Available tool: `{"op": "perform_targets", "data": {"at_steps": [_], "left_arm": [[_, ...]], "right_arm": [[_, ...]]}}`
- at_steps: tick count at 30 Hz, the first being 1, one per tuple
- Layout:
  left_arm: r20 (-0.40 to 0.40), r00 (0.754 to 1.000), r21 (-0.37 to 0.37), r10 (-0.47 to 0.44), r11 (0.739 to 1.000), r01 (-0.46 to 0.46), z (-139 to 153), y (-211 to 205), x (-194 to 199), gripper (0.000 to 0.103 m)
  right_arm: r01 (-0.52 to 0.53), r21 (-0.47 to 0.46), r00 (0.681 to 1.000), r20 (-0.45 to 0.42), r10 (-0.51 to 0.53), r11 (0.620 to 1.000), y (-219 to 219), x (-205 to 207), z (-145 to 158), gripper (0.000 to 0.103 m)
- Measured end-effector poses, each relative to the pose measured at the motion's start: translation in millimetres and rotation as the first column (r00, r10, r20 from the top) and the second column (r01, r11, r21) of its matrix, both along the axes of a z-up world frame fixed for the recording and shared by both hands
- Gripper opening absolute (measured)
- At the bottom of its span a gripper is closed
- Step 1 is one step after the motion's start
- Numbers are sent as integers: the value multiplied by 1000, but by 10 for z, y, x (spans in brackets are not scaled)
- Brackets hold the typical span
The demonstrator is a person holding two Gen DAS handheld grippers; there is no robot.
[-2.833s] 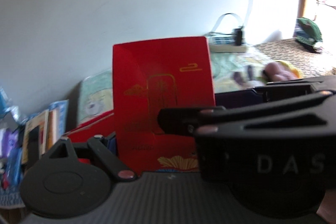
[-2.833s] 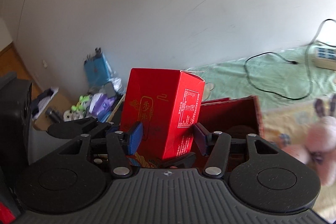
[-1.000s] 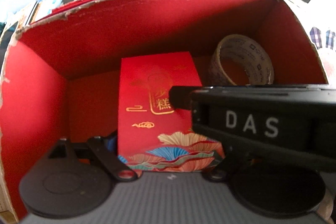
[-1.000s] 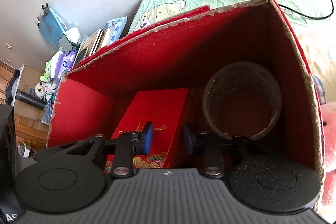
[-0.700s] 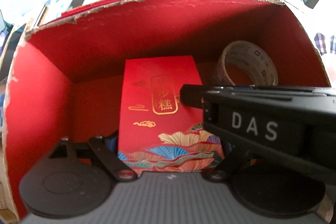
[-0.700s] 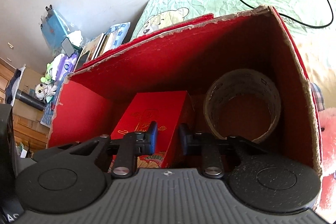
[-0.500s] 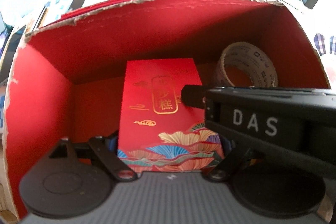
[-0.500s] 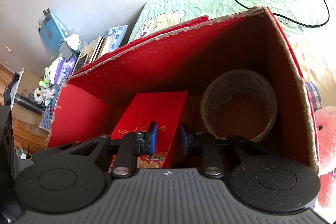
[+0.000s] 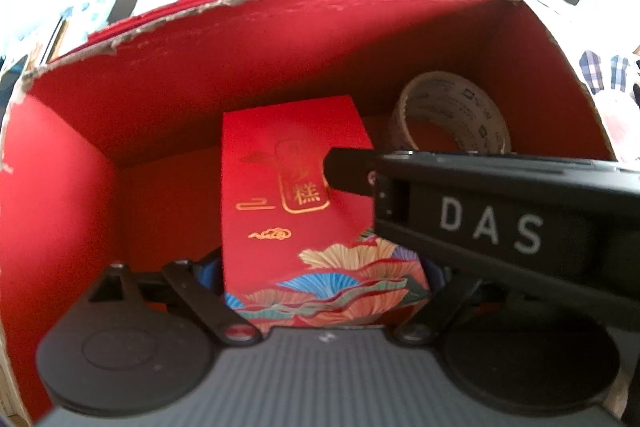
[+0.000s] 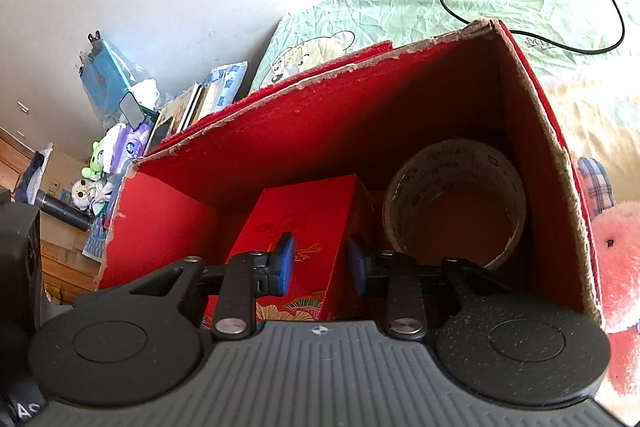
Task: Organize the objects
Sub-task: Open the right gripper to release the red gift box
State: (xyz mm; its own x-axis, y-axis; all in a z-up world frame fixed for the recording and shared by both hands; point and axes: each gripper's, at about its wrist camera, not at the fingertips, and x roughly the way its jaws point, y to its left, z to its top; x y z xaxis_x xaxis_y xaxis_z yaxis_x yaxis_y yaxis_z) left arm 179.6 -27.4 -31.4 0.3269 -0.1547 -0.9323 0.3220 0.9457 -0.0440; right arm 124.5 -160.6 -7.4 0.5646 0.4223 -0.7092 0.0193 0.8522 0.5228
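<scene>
red carton set down inside the big red box

the small red carton (image 9: 296, 211) stands in the big red box (image 9: 256, 39), tape roll (image 9: 452, 119) at its 2 o'clock. the left gripper (image 9: 324, 267) fingers straddle it wide; whether they press it i cannot tell. the right gripper (image 10: 320, 261) fingers, narrow, have just been opening with nothing between them.

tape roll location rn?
The brown packing tape roll lies inside the big red cardboard box, at its right wall in both views, beside the small red carton.
</scene>
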Motion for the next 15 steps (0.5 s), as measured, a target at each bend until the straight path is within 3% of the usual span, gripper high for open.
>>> {"op": "perform_targets", "data": {"at_steps": [10, 15], "left_arm": [[0, 1000, -1, 2, 1000, -2, 9, -8, -28, 87], [-61, 998, -24, -6, 1000, 4, -13, 11, 1, 87]], "right_arm": [[-11, 17, 999, 39, 10, 1000, -31, -42, 28, 33], [-5, 36, 999, 53, 3, 999, -55, -56, 37, 33]]}}
